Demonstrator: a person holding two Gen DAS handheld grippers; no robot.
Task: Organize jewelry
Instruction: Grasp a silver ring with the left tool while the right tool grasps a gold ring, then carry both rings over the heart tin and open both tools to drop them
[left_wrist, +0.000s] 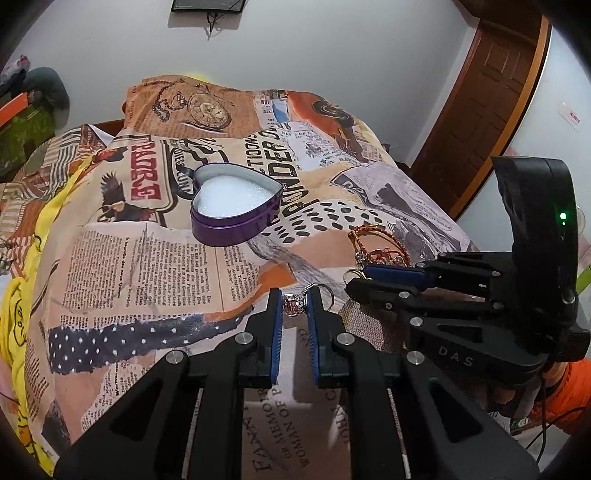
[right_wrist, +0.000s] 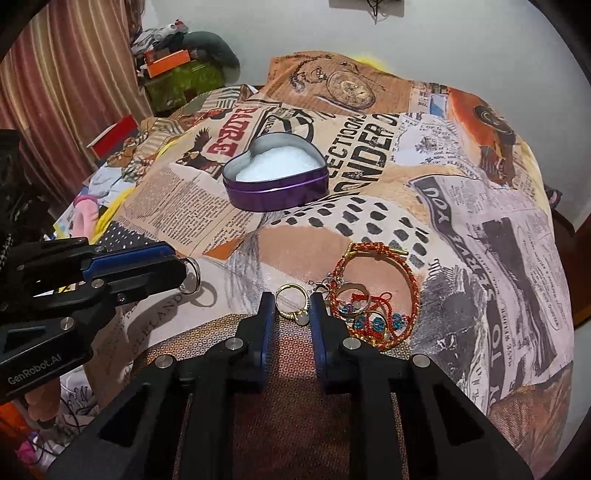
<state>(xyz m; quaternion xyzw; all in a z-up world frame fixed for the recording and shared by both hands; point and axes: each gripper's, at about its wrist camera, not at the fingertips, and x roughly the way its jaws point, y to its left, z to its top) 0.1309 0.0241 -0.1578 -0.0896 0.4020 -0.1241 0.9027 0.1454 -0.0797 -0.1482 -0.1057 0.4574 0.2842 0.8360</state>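
Already the left hand-held gripper (left_wrist: 294, 295) pinches a silver ring (right_wrist: 192, 275); the heart tin (left_wrist: 236, 205) (empty) lies straight beyond it.

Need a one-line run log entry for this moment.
left gripper: shut on silver ring | right gripper: open around gold ring | heart tin: open, no jewelry inside

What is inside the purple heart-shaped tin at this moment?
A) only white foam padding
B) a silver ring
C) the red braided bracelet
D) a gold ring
A: the heart-shaped tin shows only white foam padding; the red braided bracelet and gold ring lie on the cloth.
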